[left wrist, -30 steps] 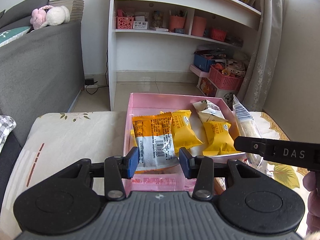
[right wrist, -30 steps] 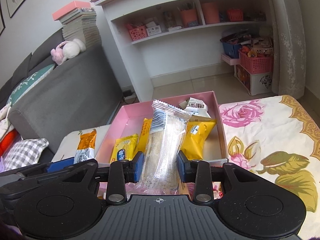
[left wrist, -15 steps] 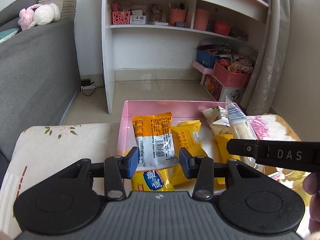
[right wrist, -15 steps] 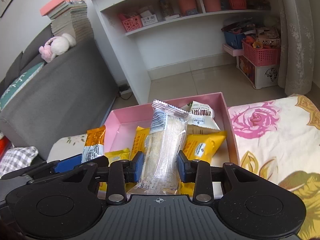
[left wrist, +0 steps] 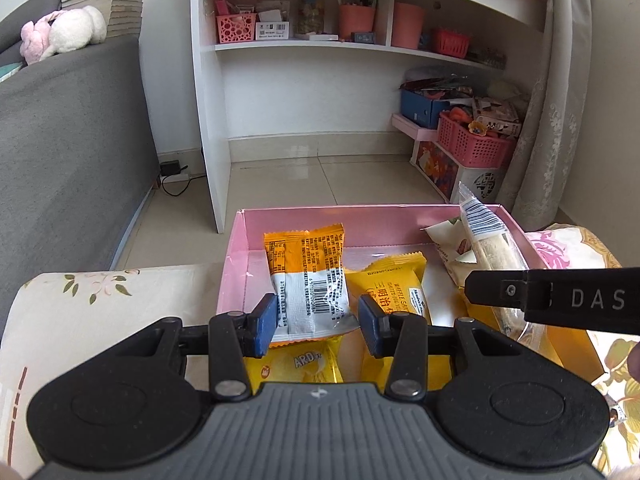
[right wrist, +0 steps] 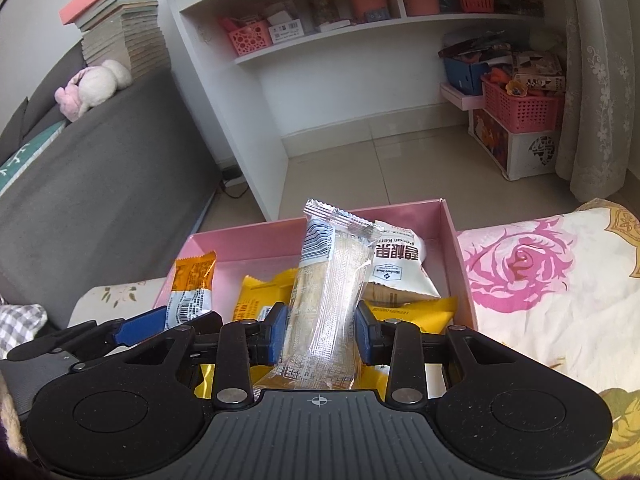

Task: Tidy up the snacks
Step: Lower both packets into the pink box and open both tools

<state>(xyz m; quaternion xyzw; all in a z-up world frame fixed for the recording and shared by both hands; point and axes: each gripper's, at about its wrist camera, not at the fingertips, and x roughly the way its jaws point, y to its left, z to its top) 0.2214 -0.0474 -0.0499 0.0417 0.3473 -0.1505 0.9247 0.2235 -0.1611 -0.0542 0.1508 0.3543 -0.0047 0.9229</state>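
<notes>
My left gripper (left wrist: 318, 322) is shut on an orange-and-white snack packet (left wrist: 310, 280), held upright over the left part of the pink box (left wrist: 236, 264). My right gripper (right wrist: 322, 334) is shut on a clear-wrapped cracker packet (right wrist: 330, 292), held upright over the box's (right wrist: 460, 264) middle. Inside the box lie yellow waffle packets (left wrist: 394, 288) (right wrist: 416, 312) and a white nut pouch (right wrist: 394, 268) at the back right. The right gripper's black arm (left wrist: 560, 298) crosses the left wrist view at right, with the cracker packet (left wrist: 486, 236) above it. The left gripper's blue pad (right wrist: 140, 326) and its orange packet (right wrist: 192, 284) show at left in the right wrist view.
The box sits on a floral cloth (right wrist: 540, 280) at the table's far edge. Beyond lie tiled floor, a grey sofa (left wrist: 68, 152) at left, a white shelf unit (left wrist: 320, 80), and pink baskets (left wrist: 472, 144) by a curtain at right.
Both grippers moved forward and slightly down with their packets, from the box's near edge to over its inside. The box looms larger. Neither grip changed.
</notes>
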